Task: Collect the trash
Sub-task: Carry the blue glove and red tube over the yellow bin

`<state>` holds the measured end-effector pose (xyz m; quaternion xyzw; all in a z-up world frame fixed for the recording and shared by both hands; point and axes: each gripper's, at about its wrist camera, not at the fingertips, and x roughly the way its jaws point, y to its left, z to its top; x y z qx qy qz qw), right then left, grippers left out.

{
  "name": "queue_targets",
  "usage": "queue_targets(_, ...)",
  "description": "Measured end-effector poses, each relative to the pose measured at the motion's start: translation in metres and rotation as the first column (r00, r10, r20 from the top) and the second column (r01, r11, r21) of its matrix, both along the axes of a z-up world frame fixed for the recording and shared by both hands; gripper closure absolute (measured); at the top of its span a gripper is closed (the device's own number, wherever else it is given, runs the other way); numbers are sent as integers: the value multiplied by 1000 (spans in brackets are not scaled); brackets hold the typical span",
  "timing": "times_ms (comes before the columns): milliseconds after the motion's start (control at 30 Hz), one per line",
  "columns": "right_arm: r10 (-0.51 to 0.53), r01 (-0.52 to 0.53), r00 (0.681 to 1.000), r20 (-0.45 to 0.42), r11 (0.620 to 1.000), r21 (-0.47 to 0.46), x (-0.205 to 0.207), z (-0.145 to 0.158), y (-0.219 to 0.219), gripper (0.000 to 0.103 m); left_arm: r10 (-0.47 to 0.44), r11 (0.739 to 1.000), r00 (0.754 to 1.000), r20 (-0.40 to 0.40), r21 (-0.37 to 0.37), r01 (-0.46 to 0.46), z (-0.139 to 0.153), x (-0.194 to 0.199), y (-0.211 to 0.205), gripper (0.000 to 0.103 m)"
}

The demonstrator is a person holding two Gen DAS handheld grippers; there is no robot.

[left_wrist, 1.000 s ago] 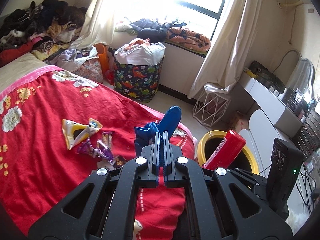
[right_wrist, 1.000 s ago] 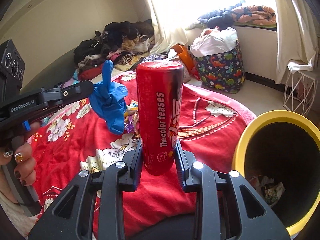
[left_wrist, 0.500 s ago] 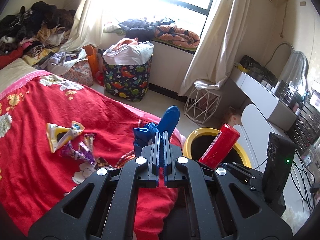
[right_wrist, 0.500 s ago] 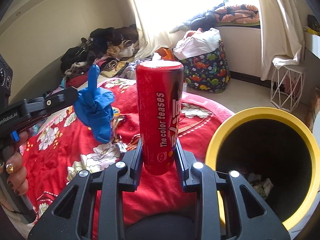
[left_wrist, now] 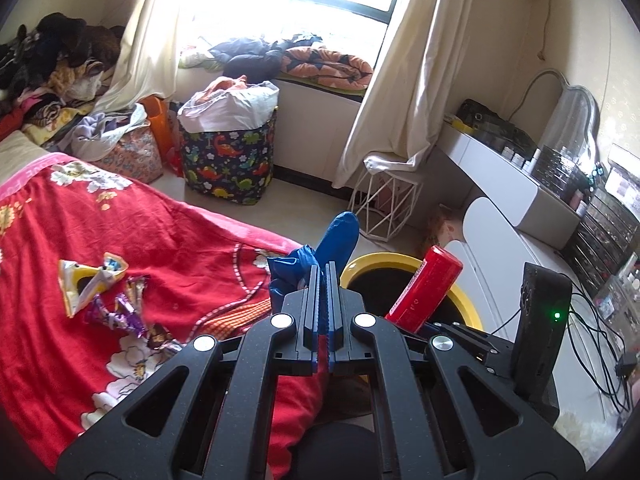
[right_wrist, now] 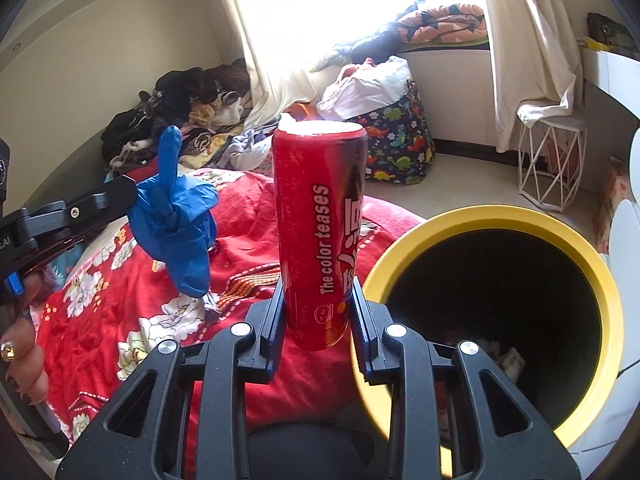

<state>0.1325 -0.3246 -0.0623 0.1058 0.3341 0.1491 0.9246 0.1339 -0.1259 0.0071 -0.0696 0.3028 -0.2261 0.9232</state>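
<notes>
The left gripper (left_wrist: 323, 276) is pinching a crumpled blue glove (left_wrist: 320, 248) between jaws pressed tightly together; one glove finger is sticking up past the tips, and the rest is bunching just to their left. In the right wrist view, the same glove (right_wrist: 180, 216) is hanging from the tip of the left gripper (right_wrist: 132, 196), with part of it drooping below the jaws above the red flowered bed cover (right_wrist: 120, 292). A hand (right_wrist: 20, 344) is gripping that tool's handle at the frame's left edge.

The right gripper (right_wrist: 318, 312) is clamping a tall red can (right_wrist: 320, 232) by its lower part, the jaws lying against both sides of it and the can standing upright between them. Just to the right of this gripper and below it, the yellow-rimmed bin (right_wrist: 496, 216) is gaping open, with some scraps lying at its dark bottom. From the left wrist view, the can (left_wrist: 424, 288) is showing tilted, ahead and to the right of the left gripper, in front of the bin's rim (left_wrist: 376, 258).

To the left of the left gripper, on the bed cover (left_wrist: 180, 232), a yellow snack packet (left_wrist: 86, 280) and some purple candy wrappers (left_wrist: 120, 312) are lying close together. Ahead of both grippers, a dinosaur-print basket (left_wrist: 228, 160) is standing on the floor near the window.
</notes>
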Motion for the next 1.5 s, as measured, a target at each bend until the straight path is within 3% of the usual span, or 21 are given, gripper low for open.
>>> queue_targets(633, -149, 149, 989, -25, 988, 28, -1, -9, -57, 75, -100, 995, 995, 8, 14, 100, -3, 0, -45, 103)
queue_targets(1500, -286, 285, 955, -72, 958, -27, -5, -29, -94, 75, -199, 979, 980, -23, 38, 200, -20, 6, -94, 103)
